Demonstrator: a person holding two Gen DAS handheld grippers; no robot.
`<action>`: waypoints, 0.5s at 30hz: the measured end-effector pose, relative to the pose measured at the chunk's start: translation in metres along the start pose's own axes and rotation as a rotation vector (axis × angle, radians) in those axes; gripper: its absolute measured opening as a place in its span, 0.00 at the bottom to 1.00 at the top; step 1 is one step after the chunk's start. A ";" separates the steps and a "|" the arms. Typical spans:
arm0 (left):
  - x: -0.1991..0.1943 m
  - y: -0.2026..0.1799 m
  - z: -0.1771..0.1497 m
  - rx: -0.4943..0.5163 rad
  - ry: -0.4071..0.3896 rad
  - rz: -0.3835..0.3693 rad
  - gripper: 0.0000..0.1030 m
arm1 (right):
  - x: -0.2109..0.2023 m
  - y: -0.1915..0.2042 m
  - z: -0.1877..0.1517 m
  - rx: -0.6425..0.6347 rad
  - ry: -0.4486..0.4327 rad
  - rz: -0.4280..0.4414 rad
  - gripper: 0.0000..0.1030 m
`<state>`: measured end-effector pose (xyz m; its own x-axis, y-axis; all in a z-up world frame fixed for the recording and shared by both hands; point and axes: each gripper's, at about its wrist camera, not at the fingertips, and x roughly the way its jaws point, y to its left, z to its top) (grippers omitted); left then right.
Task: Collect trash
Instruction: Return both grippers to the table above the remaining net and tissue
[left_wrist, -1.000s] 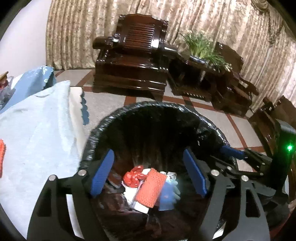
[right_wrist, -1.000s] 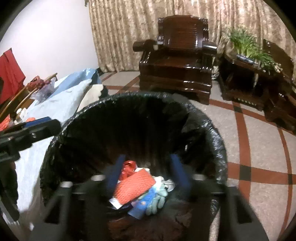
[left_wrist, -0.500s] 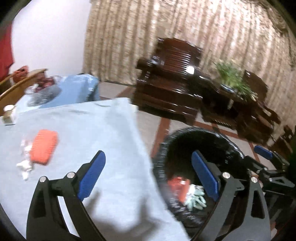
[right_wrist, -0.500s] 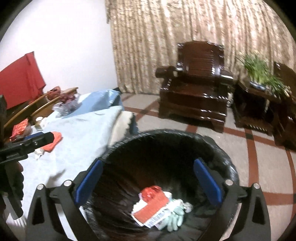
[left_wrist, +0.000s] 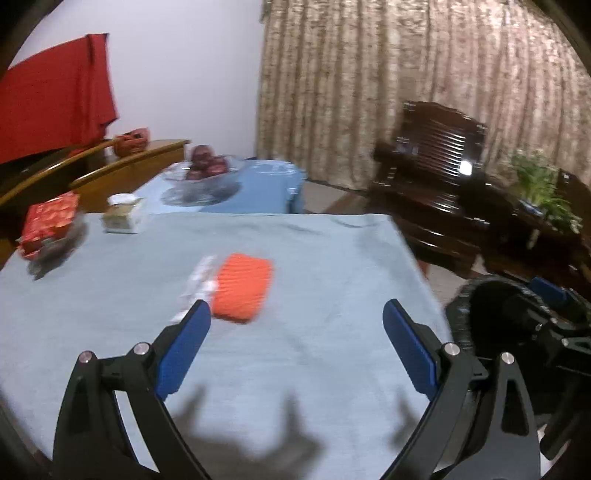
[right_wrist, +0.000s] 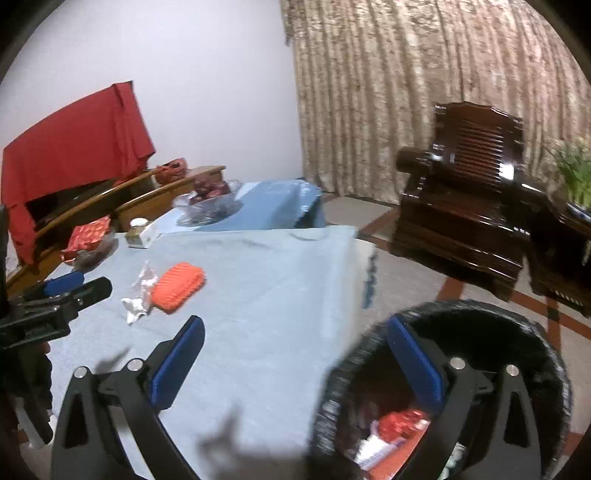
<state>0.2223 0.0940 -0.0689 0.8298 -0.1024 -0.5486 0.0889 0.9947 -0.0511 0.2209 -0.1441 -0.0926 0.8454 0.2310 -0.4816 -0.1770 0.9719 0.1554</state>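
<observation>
An orange ridged packet (left_wrist: 242, 288) lies on the light blue tablecloth (left_wrist: 314, 350), with crumpled white wrappers (left_wrist: 197, 282) touching its left side. My left gripper (left_wrist: 297, 345) is open and empty above the cloth, just short of the packet. My right gripper (right_wrist: 295, 363) is open and empty, straddling the table edge and the black-lined trash bin (right_wrist: 546, 354). The bin holds red and white trash (right_wrist: 399, 424). The packet (right_wrist: 177, 282) and wrappers (right_wrist: 138, 295) also show in the right wrist view. The left gripper (right_wrist: 62, 291) shows at that view's left edge.
A glass bowl of dark red fruit (left_wrist: 205, 177), a small white box (left_wrist: 123, 214) and a red packet on a dish (left_wrist: 50, 225) stand at the table's far side. A dark wooden armchair (right_wrist: 465, 206) and a plant (left_wrist: 543, 188) stand beyond the bin.
Both grippers have swung left, from over the bin towards the table. The left one now faces the orange packet; the right one is half over the table edge.
</observation>
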 end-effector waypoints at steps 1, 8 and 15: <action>0.000 0.007 -0.001 -0.006 0.000 0.015 0.89 | 0.006 0.006 0.000 0.002 0.001 0.008 0.94; 0.023 0.064 -0.008 -0.039 -0.005 0.122 0.89 | 0.060 0.040 -0.008 0.002 0.031 0.029 0.94; 0.077 0.091 -0.019 -0.056 0.048 0.153 0.89 | 0.103 0.062 -0.015 -0.031 0.071 0.033 0.94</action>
<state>0.2836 0.1764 -0.1314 0.8041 0.0492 -0.5925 -0.0679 0.9976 -0.0094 0.2894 -0.0591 -0.1454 0.8011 0.2647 -0.5368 -0.2209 0.9643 0.1458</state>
